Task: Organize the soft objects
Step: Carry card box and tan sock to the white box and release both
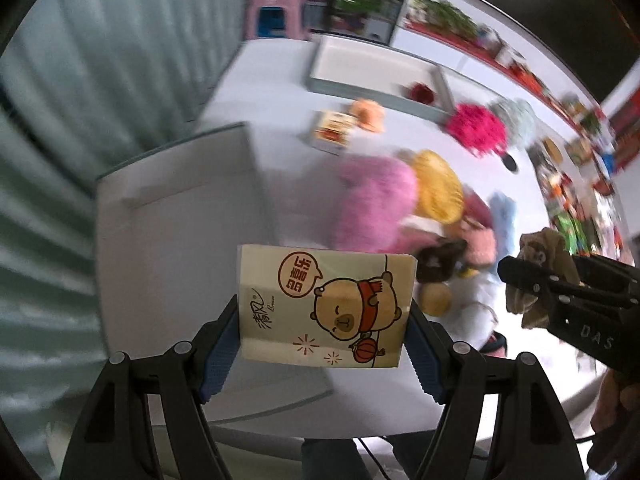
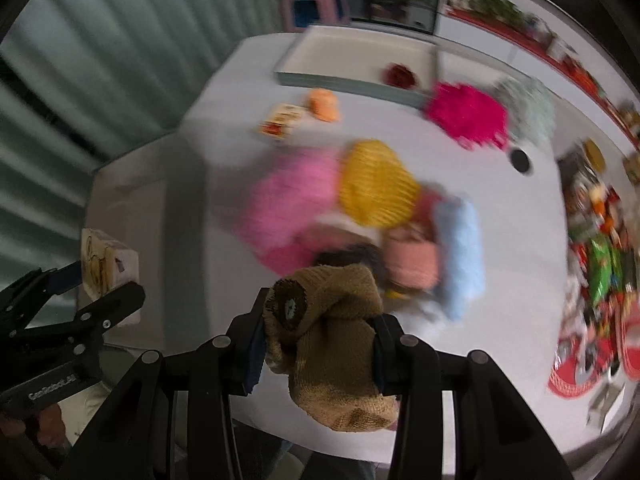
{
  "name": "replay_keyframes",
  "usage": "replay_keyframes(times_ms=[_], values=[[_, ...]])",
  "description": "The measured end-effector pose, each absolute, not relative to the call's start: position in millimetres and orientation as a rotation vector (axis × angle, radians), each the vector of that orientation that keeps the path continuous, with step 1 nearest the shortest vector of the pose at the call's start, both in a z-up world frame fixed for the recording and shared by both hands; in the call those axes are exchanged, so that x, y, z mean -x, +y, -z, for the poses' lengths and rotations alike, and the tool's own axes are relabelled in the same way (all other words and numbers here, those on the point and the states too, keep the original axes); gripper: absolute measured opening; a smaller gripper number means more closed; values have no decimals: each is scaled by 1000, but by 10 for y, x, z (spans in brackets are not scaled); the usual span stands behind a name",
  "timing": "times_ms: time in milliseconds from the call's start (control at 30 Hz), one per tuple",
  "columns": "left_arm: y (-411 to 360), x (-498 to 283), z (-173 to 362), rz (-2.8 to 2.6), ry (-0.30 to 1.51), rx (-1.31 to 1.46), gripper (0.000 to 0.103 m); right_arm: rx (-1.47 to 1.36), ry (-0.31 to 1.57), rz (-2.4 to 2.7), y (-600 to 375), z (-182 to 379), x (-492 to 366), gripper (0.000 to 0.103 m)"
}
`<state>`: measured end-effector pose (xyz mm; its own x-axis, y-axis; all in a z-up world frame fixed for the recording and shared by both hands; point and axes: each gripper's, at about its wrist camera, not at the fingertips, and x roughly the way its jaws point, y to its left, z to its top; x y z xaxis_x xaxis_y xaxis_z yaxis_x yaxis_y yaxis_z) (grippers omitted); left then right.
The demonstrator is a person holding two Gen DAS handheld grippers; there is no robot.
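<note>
- The white counter [image 2: 500,280] spreads below me, with a shallow white tray [image 2: 352,58] at its far edge and a second tray [image 1: 168,208] at the near left.
- A heap of soft things sits mid-counter: a pink plush piece [image 2: 292,204], a yellow knit round [image 2: 376,184] leaning on it, a pale blue fuzzy cloth [image 2: 460,248] to the right.
- Farther back, a magenta fluffy ball [image 2: 468,114] lies beside the far tray's corner, touching a pale grey-green fluffy ball [image 2: 528,108].
- My left claw [image 1: 324,320] is clamped on a tissue pack [image 1: 324,304] printed with a cartoon bear, held up above the near tray.
- My right claw [image 2: 320,344] is clamped on a bunched tan knit sock [image 2: 332,340], lifted above the counter's near edge; part of it droops below the pads.
- A small orange soft toy [image 2: 324,104] and a small printed packet [image 2: 280,120] lie just beside each other near the far tray.
- A small dark red item [image 2: 400,74] sits inside the far tray.
</note>
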<state>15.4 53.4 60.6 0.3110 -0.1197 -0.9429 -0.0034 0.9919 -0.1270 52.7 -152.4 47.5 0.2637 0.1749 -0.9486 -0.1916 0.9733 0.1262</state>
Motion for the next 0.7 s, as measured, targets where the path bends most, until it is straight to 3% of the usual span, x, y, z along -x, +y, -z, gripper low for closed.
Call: replay_keyframes(times_ms=[400, 700], values=[[1569, -241, -547, -187, 1207, 201, 76, 108, 1263, -503, -226, -588, -798, 45], [1898, -461, -372, -269, 1209, 231, 76, 144, 1260, -570, 395, -543, -1097, 45]])
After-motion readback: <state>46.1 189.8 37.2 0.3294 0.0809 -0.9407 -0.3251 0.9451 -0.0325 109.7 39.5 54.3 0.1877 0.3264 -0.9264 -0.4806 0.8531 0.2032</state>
